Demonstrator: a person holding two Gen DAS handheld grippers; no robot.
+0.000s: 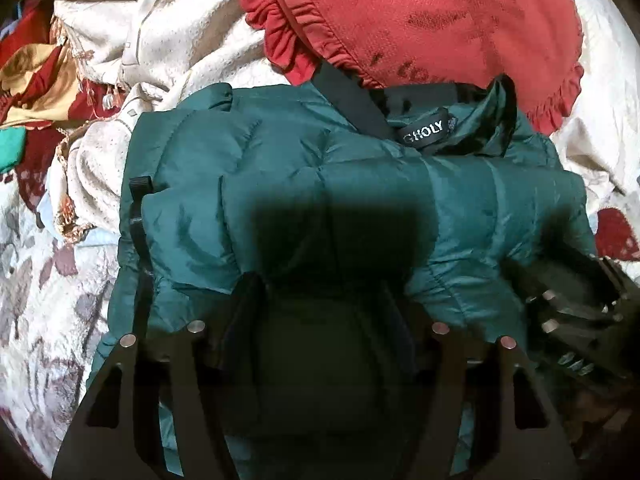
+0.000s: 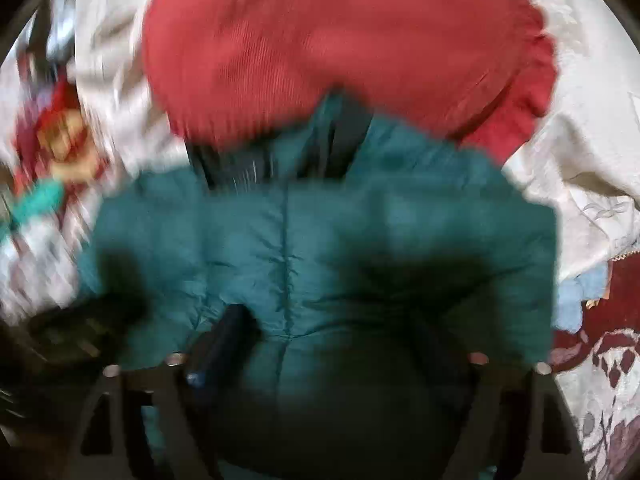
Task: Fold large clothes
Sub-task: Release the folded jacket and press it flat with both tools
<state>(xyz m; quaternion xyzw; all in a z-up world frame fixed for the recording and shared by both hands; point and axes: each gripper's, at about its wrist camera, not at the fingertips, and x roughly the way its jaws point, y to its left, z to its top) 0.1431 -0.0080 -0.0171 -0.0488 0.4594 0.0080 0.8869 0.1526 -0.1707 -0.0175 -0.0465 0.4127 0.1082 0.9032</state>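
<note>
blurred teal puffer jacket point(image 2: 320, 240) below a red cushion point(image 2: 320, 40) (frilled edge).

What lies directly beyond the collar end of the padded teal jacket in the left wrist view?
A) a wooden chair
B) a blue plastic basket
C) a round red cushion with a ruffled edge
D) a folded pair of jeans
C: the round red cushion with a ruffled edge sits just past the collar of the padded teal jacket, its frill meeting the black label area.

Both wrist views look closely down, sharing the teal jacket point(image 1: 360, 200) point(image 2: 320, 232).
</note>
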